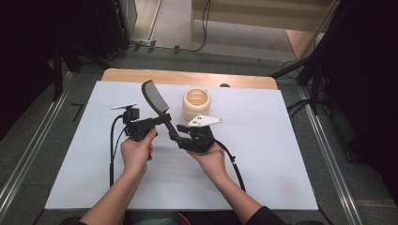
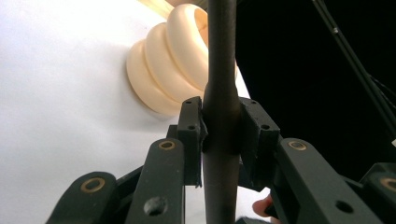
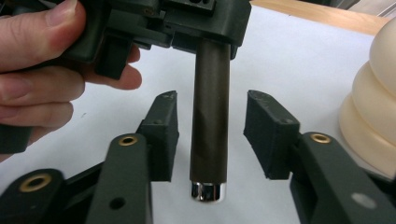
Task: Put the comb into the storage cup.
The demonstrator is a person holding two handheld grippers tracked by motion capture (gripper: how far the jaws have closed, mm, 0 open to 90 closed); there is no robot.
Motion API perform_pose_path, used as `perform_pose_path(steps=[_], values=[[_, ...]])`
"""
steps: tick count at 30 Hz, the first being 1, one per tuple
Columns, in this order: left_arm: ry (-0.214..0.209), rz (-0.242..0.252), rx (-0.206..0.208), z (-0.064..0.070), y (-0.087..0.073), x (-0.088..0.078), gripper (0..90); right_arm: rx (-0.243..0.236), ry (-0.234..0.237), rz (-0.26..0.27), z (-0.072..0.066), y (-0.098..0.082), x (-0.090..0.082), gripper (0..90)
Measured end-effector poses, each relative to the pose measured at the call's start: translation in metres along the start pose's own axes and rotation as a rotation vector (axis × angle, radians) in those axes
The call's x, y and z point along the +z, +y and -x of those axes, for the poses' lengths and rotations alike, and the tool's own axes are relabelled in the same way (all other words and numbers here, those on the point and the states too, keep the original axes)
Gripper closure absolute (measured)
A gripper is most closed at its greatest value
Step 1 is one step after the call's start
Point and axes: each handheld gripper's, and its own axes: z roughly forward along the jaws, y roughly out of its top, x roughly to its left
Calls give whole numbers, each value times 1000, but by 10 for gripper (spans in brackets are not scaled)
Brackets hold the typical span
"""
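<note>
Right claw (image 3: 210,121) gapes around the brush handle (image 3: 210,116); my left claw (image 2: 222,123) at twelve o'clock clamps it, and a loosened clamp could drop it.

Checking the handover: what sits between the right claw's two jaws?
The brush handle, with a gap at each side, in the right gripper view; the left claw grips it above.
</note>
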Motion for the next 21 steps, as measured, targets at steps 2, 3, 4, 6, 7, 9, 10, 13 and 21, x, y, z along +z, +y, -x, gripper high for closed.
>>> perform_pose_path(steps=[2, 3, 4, 6, 7, 9, 10, 13, 21], values=[[7, 1, 8, 0, 1, -1, 728, -1, 8, -1, 1, 0, -1, 484], [9, 3, 13, 1, 1, -1, 728, 1, 14, -1, 1, 0, -2, 471], [13, 2, 18, 1, 1, -1, 728, 3, 20, 3, 2, 0, -3, 465], [15, 1, 22, 1, 2, -2, 728, -5, 28, 15, 2, 0, -4, 423], [21, 2, 26, 1, 2, -2, 728, -7, 33, 21, 1, 0, -5, 405], [32, 2, 42, 2, 2, -2, 728, -5, 43, 22, 2, 0, -6, 368], [35, 6, 46, 2, 3, -3, 728, -3, 46, 20, 2, -1, -6, 347], [42, 6, 58, 3, 3, -3, 728, 7, 54, 6, 3, -2, -7, 309], [51, 3, 67, 1, 5, -4, 727, 21, 39, -9, 8, -8, -10, 265]])
